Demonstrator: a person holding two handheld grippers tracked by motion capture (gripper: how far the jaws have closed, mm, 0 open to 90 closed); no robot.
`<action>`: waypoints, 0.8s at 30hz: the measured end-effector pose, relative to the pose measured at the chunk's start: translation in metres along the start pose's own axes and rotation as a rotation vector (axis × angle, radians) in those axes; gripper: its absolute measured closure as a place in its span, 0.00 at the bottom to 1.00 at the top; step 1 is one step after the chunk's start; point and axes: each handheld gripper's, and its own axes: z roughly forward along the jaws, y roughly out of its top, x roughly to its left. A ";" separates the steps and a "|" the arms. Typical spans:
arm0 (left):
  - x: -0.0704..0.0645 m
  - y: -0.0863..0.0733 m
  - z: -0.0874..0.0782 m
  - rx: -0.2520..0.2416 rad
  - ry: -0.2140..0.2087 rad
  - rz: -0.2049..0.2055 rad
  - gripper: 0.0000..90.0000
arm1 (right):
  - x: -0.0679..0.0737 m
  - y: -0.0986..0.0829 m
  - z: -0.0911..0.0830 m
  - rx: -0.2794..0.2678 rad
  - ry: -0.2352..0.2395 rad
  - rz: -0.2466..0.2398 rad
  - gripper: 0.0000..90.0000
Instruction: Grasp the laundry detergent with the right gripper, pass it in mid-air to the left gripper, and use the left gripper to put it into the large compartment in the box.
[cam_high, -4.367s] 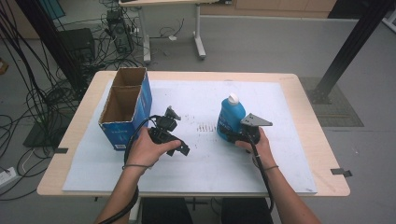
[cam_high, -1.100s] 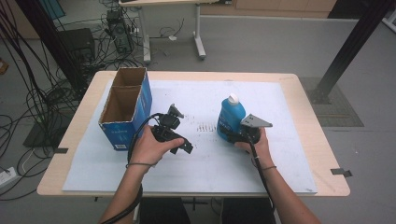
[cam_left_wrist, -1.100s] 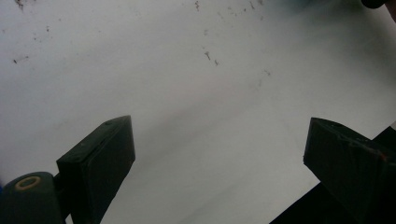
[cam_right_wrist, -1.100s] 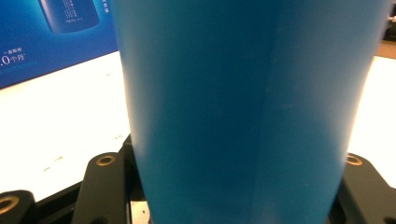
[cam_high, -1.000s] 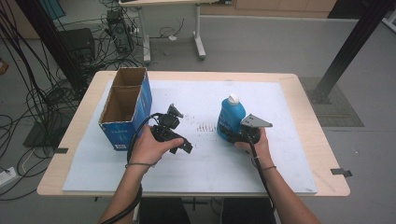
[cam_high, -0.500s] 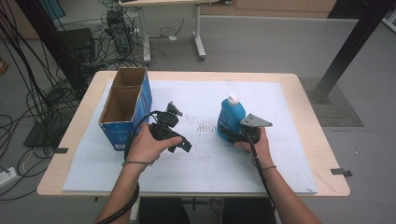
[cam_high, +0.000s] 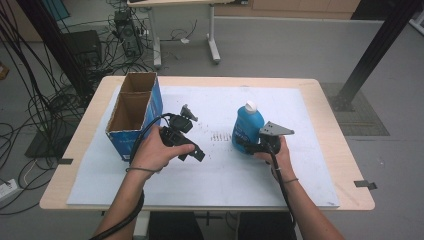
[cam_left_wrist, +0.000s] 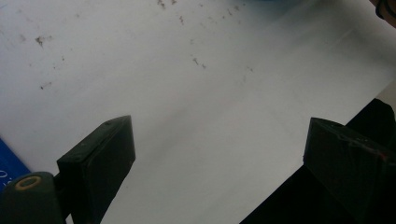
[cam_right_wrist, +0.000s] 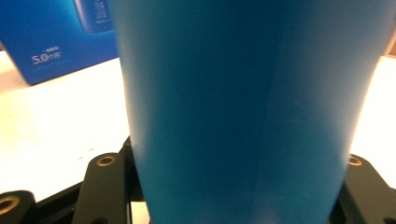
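A person at a table is gripping an upright blue bottle (cam_high: 247, 129) with the right gripper (cam_high: 248, 147) while the left gripper (cam_high: 196, 151) is hovering empty.

The bottle, topped with a white cap, is standing on the white sheet (cam_high: 225, 170) right of the table's middle; in the right gripper view its blue body (cam_right_wrist: 243, 112) is sitting between the two black jaws, which are pressing in on its sides low down. The left gripper is being held in the left hand (cam_high: 155, 152) just beside an open blue cardboard box (cam_high: 132, 117) at the table's left; in the left gripper view its fingers (cam_left_wrist: 100, 161) are standing spread wide apart over bare, speckled sheet, pinching nothing. The bottle and the box are sitting well apart, with the left gripper between them.
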 end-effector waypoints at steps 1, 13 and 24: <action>-0.001 0.000 -0.001 0.000 -0.004 0.008 0.10 | 0.000 0.001 -0.001 0.002 0.013 0.003 0.45; -0.013 0.009 -0.021 0.020 -0.012 0.129 0.10 | 0.008 0.017 -0.016 -0.006 0.188 -0.032 0.45; -0.021 0.014 -0.035 0.038 -0.028 0.234 0.10 | 0.017 0.029 -0.024 0.029 0.336 -0.078 0.45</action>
